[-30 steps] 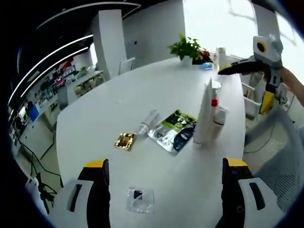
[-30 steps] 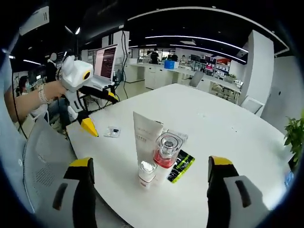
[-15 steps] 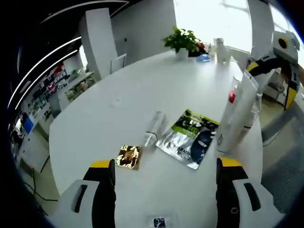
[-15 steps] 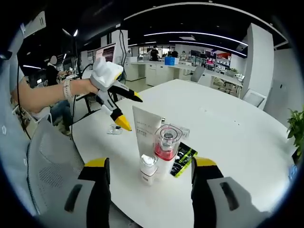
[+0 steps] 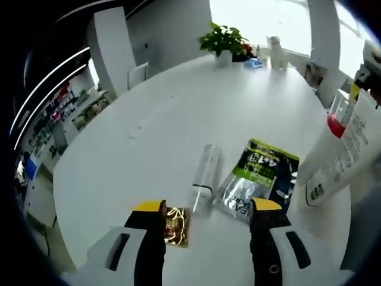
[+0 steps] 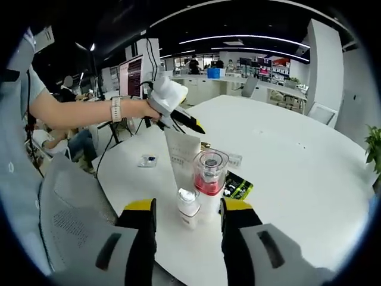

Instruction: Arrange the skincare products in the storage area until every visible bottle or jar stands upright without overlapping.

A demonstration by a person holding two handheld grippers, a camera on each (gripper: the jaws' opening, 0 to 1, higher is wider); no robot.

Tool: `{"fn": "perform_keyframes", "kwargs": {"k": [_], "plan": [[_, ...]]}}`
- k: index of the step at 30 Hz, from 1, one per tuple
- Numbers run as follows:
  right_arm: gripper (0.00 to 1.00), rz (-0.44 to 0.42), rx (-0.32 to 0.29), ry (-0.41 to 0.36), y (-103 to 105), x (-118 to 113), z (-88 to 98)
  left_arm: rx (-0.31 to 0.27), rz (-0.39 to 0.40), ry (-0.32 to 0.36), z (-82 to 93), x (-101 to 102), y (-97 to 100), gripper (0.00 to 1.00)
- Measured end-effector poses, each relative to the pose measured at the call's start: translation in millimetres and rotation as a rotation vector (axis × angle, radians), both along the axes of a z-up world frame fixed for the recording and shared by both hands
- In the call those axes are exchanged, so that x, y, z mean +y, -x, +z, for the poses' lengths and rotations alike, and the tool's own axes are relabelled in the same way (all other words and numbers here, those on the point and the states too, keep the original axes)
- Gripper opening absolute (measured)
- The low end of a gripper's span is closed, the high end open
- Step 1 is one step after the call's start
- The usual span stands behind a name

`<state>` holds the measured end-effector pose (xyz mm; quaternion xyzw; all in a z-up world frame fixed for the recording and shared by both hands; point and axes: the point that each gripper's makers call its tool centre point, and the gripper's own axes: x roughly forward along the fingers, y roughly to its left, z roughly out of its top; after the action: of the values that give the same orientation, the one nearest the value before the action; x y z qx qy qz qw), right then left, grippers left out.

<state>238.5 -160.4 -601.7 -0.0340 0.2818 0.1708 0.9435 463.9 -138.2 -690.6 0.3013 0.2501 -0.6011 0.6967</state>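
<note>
A clear bottle (image 5: 204,177) lies on its side on the white table (image 5: 149,125), just beyond my left gripper (image 5: 206,208), which is open and holds nothing. A gold sachet (image 5: 176,219) lies by its left jaw and a green and black sachet (image 5: 260,179) by its right jaw. A white tube (image 6: 181,156), a red-based bottle with a clear cap (image 6: 208,174) and a small white bottle (image 6: 189,207) stand upright close together. My right gripper (image 6: 189,208) is open, low at the table's edge, with the small white bottle in line between its jaws and not touched. The left gripper (image 6: 178,116) hangs behind the tube.
A small clear packet (image 6: 147,161) lies near the table's edge. A potted plant (image 5: 223,42) and a few items stand at the far end of the table. A mesh chair (image 6: 65,208) is beside the table. People sit at desks in the background.
Both grippers' jaws have narrowed. The left gripper has moved forward and down to the lying clear bottle. The right gripper has come closer to the standing products.
</note>
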Motion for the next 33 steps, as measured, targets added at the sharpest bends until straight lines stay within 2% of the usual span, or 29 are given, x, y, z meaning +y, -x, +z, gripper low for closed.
{"fn": "perform_keyframes", "kwargs": {"k": [4, 7, 18, 26, 30, 33], "plan": [[0.36, -0.001, 0.001, -0.020, 0, -1, -0.2, -0.004, -0.016, -0.031, -9.2, -8, -2.7, 0.48], [0.35, -0.005, -0.001, -0.021, 0, -1, 0.1, 0.001, -0.033, -0.052, -18.5, -18, -7.8, 0.43], [0.36, -0.035, 0.008, -0.031, 2, -9, -4.2, 0.019, -0.069, -0.127, -40.3, -39, -12.4, 0.36], [0.36, -0.049, 0.013, -0.035, 2, -12, -5.5, 0.034, -0.096, -0.159, -48.5, -50, -8.4, 0.28], [0.37, -0.053, 0.019, -0.037, 3, -13, -6.6, 0.051, -0.117, -0.192, -53.5, -51, 2.0, 0.21], [0.37, -0.054, 0.021, -0.043, 2, -13, -7.1, 0.066, -0.111, -0.188, -50.1, -52, 5.2, 0.19]]}}
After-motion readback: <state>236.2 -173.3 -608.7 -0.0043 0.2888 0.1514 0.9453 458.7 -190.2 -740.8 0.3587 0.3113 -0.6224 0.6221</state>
